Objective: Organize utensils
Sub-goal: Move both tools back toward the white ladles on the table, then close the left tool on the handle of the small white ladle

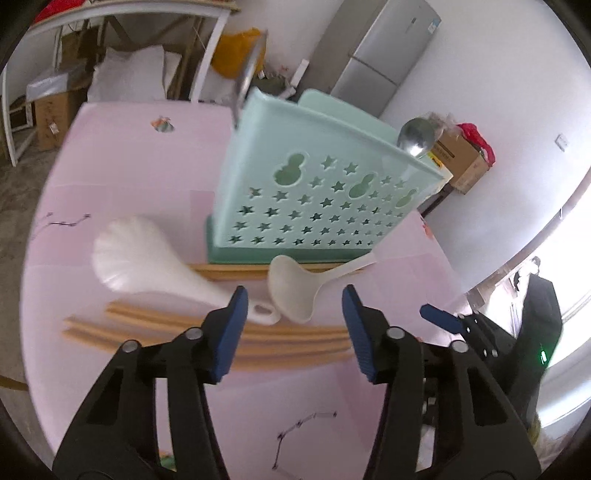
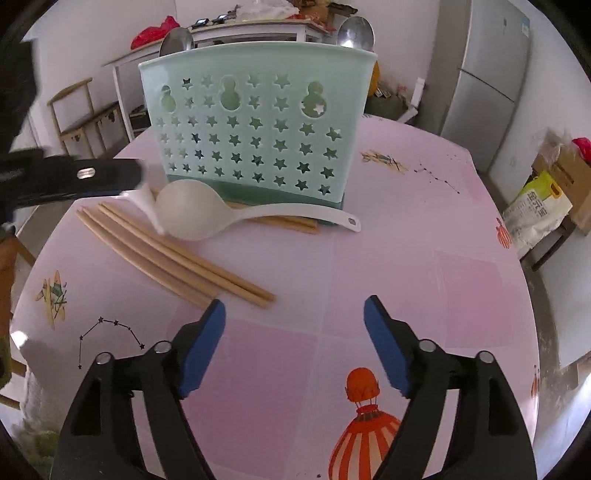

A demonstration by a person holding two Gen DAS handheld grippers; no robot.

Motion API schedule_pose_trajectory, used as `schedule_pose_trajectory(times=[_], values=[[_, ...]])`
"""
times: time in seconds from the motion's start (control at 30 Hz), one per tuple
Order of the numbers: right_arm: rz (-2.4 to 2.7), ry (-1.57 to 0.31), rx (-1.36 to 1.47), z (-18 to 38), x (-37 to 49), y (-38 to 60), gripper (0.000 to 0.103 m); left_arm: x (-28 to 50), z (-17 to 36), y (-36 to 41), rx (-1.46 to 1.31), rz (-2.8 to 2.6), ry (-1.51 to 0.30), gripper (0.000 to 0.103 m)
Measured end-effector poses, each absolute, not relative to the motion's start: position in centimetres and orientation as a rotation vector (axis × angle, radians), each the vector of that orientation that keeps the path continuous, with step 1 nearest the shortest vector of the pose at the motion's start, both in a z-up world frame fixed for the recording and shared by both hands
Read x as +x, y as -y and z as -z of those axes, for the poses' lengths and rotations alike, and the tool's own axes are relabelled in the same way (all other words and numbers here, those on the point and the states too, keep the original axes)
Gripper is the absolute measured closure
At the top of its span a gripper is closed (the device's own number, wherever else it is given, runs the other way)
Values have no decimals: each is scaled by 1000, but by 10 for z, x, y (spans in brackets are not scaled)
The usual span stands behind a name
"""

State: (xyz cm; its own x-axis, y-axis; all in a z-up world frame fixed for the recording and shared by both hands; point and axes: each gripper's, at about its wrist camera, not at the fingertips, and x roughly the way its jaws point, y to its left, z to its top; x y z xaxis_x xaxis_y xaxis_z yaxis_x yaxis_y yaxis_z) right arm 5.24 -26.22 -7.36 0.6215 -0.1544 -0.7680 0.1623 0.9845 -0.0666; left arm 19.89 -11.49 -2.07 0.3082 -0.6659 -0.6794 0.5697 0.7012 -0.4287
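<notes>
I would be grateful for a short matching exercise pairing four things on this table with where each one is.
1. metal spoons
2. white ladle
3. chopsticks
4. right gripper

a. open above bare tablecloth
b. standing in the green holder
c. flat on the table, several side by side
d. lying in front of the holder, bowl over chopsticks

Pairs: 1-b, 2-d, 3-c, 4-a

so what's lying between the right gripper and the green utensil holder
In the right wrist view, wooden chopsticks and a white ladle lie between the right gripper and the holder.
</notes>
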Motion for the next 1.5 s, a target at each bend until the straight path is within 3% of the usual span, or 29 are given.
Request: schedule_pose_trajectory(times=[0.43,0.7,1.07,1.5], values=[[154,-890,273,92,55,322,23,218,52,150,-74,728,-1091,80],[128,-852,374,95,55,340,13,222,58,152,-116,694,-1112,98],[138,-837,416,95,46,349,11,200,17,111,-223,688,-1036,99],[-50,-742,292,45,44,306,11,143,-30,-48,-333,455,-834,99]])
